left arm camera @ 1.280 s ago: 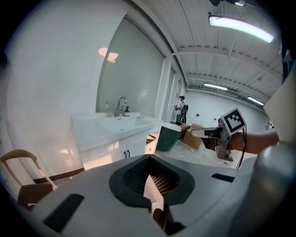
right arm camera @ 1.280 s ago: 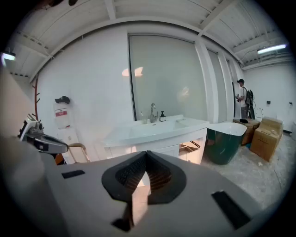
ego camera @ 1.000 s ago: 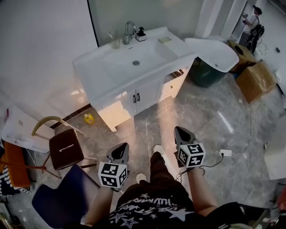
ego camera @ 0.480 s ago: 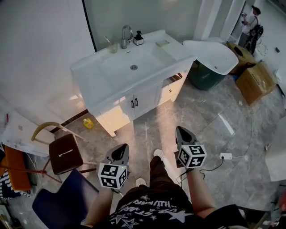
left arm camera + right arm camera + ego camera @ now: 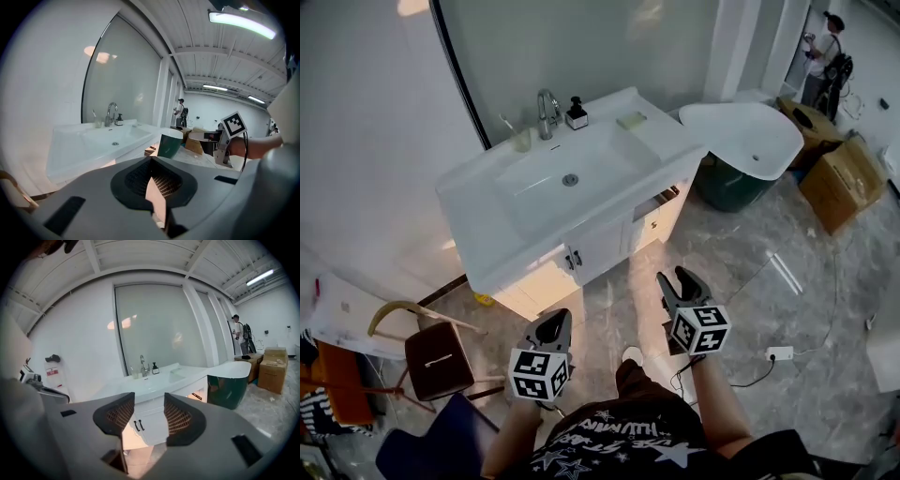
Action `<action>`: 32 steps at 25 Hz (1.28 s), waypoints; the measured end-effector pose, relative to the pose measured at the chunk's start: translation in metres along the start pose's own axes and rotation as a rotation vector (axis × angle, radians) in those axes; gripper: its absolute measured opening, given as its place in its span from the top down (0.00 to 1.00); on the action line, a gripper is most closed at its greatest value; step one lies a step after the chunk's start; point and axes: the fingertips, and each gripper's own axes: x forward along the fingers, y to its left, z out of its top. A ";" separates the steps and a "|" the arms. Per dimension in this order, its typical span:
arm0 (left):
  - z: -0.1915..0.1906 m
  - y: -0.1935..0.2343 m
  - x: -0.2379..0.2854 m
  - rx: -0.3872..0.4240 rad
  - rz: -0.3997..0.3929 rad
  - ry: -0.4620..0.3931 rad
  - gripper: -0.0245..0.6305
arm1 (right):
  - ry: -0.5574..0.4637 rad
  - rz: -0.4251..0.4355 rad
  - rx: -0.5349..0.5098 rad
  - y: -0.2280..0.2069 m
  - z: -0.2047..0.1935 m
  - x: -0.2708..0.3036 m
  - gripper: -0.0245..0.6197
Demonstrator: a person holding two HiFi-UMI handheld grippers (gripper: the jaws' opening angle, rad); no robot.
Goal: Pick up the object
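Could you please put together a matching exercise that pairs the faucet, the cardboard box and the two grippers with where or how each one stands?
Things:
1. faucet
2. cardboard box
3. left gripper
4. right gripper

Places or states:
A. jaws apart, empty
B. on the floor at the right
C. jaws together
D. on the back rim of the sink

Pairs: 1-D, 2-B, 3-C, 4-A.

The right gripper's jaws have just been opening, with nothing between them.

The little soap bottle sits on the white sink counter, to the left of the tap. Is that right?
Not quite. The soap bottle does sit on the white sink counter, but to the right of the tap, not the left. The head view shows it; the clear cup is what stands left of the tap.
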 end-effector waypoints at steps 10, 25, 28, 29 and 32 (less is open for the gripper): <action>0.055 -0.006 0.099 0.016 0.042 -0.009 0.94 | 0.052 0.071 0.040 -0.074 0.027 0.073 0.51; 0.085 0.001 0.180 0.005 0.044 0.000 0.94 | 0.082 0.053 0.053 -0.133 0.041 0.121 0.51; 0.094 0.012 0.204 -0.001 0.039 0.000 0.94 | 0.091 0.046 0.049 -0.145 0.045 0.142 0.51; 0.098 0.016 0.214 0.002 0.036 -0.002 0.94 | 0.096 0.045 0.047 -0.149 0.046 0.151 0.51; 0.113 0.030 0.248 0.015 0.035 -0.010 0.94 | 0.116 0.048 0.034 -0.160 0.051 0.181 0.51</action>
